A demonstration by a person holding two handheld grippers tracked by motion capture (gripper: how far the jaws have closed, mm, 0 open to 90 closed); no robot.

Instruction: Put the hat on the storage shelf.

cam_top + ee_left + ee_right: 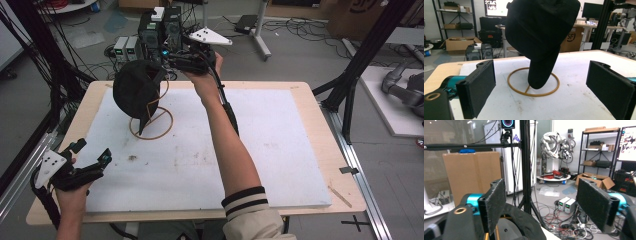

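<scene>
Black fabric cap (134, 90) on wooden wire stand (155, 129): brim hanging down | right gripper (175, 56) just above, wide open, empty | left gripper (95, 162) well apart, open, empty.

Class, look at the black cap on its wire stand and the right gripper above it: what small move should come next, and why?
Probably lower the right gripper slightly and shut on the black cap: its jaws stand open just above the cap, which hangs on the wire stand.

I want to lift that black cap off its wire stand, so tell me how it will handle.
The cap looks soft, its brim drooping, so it will probably flop. The thin wire stand seems light and may tip or drag along. The right gripper hovers open beside it.
</scene>
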